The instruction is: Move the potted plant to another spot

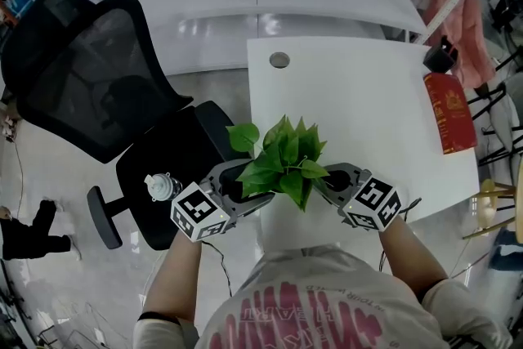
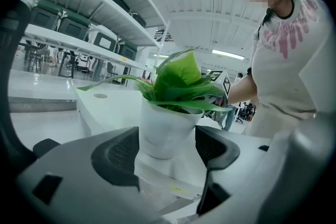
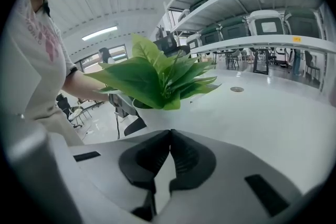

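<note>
I've got the left gripper (image 2: 167,140) clamped on the potted plant (image 1: 286,163), one pad pressed to each side of its white pot. The pot stands upright at the edge of the white table (image 1: 368,102) nearest the person. The right gripper (image 3: 169,136) sits just beside the pot on the opposite side (leaves spread above it), its jaws drawn fully together with nothing between them.
</note>
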